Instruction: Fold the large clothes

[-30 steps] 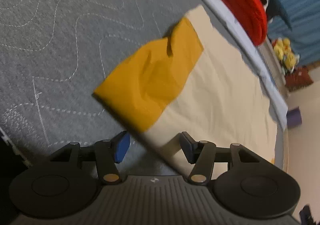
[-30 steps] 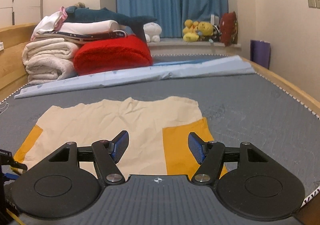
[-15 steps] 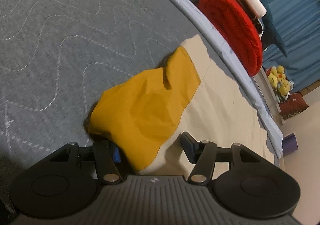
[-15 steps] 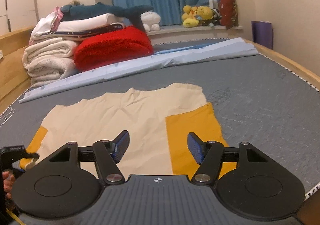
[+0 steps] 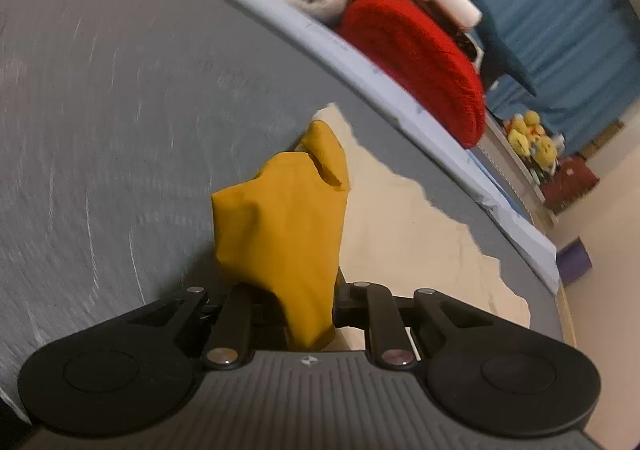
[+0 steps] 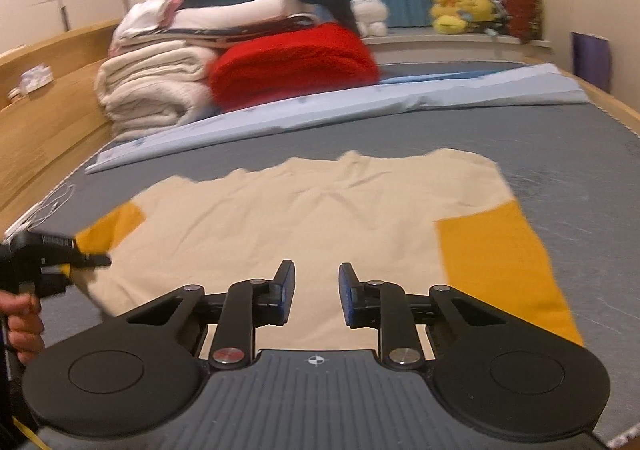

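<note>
Two jaws closing: left gripper (image 5: 308,314) pinching shirt (image 6: 320,218) on grey mattress (image 6: 560,138); right gripper (image 6: 316,298) empty.

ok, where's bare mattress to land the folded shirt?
Free: the grey quilted mattress right of the cream-and-mustard shirt, up to the wooden bed rail; also the strip between shirt and light-blue sheet. Crowded: the far-left corner, with the cream towel stack and red blanket.
</note>
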`<state>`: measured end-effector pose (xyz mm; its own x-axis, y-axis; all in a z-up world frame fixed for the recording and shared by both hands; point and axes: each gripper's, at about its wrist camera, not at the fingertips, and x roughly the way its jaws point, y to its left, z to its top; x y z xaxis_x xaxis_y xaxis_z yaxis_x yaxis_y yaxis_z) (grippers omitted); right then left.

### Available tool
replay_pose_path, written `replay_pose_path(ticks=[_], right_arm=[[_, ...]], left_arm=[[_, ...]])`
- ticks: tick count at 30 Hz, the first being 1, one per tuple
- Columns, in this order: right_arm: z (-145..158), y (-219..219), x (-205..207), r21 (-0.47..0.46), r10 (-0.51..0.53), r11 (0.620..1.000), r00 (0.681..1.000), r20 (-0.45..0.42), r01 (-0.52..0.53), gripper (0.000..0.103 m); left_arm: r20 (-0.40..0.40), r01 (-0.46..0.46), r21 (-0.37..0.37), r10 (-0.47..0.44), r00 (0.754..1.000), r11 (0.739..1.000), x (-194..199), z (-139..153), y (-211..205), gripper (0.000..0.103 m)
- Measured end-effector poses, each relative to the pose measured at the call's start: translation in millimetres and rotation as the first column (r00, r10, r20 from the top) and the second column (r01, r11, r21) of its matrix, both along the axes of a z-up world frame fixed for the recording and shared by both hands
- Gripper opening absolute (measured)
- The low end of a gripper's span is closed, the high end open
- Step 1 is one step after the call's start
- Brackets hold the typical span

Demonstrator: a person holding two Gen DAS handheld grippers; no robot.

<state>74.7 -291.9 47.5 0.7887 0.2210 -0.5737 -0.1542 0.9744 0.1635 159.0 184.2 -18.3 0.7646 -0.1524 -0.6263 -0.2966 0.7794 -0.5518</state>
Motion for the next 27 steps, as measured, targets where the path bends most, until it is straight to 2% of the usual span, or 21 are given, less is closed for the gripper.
replay_pose_path(ticks=[3,5,10,12,13,15,16,17,18,19,20,24,27], right_arm=[[-2.6,28.0,8.7,0.009,0.052,0.999,0.999,-0.012,-0.052,0.024],[-4.8,47.0,14.5,0.043,0.094,0.995,0.995,-0.024,-0.093,0.024],[-16.9,97.2,30.9,0.141,0.219,0.968,0.972,-0.087,-0.205,0.024],[-36.9,115.7,44.0,0.198,0.264,0.954,0.945,-0.194,-0.226,0.024],[-51.8,124.6,51.2,0.203,0.276,0.953,0.922,-0.271,-0.225,0.025],[-79.4,137.5,59.5,0.175,0.263,0.962,0.882,-0.391,-0.209,0.025],[-88.5,141.3,61.1,0.164,0.255,0.965,0.869,-0.424,-0.204,0.024],[-91.5,144.1,60.9,0.151,0.252,0.967,0.867,-0.43,-0.206,0.024],[-89.3,145.4,60.3,0.143,0.254,0.967,0.869,-0.425,-0.212,0.024],[-83.9,145.1,58.0,0.139,0.257,0.966,0.875,-0.41,-0.219,0.024],[-77.6,142.7,54.9,0.14,0.258,0.965,0.884,-0.389,-0.219,0.024],[-49.0,119.5,34.8,0.098,0.227,0.973,0.939,-0.258,-0.208,0.025],[-30.2,92.5,17.7,0.038,0.178,0.984,0.972,-0.156,-0.174,0.025]], left_arm=[[-0.036,0.03,0.06,-0.027,0.999,0.998,-2.6,23.7,14.6,0.018],[-0.063,0.077,0.131,-0.069,0.996,0.988,-7.6,40.4,25.2,0.018],[-0.025,0.204,0.312,-0.207,0.978,0.928,-31.3,72.9,39.3,0.019],[0.027,0.228,0.367,-0.255,0.967,0.902,-42.1,72.7,35.8,0.019],[0.045,0.227,0.373,-0.262,0.964,0.9,-46.8,67.9,33.7,0.019],[0.013,0.233,0.338,-0.252,0.968,0.912,-47.4,56.8,27.4,0.019],[0.008,0.235,0.34,-0.253,0.967,0.911,-48.4,52.9,22.4,0.019],[0.005,0.238,0.381,-0.259,0.966,0.893,-48.6,52.3,15.4,0.019],[0.005,0.24,0.432,-0.269,0.963,0.869,-50.0,52.9,9.6,0.019],[0.01,0.242,0.455,-0.276,0.961,0.857,-48.6,54.4,8.1,0.019],[0.018,0.24,0.458,-0.279,0.96,0.856,-49.0,55.1,8.0,0.019],[0.006,0.212,0.411,-0.235,0.972,0.887,-49.9,51.3,12.5,0.019],[0.011,0.194,0.433,-0.22,0.975,0.88,-49.1,54.4,4.9,0.019]])
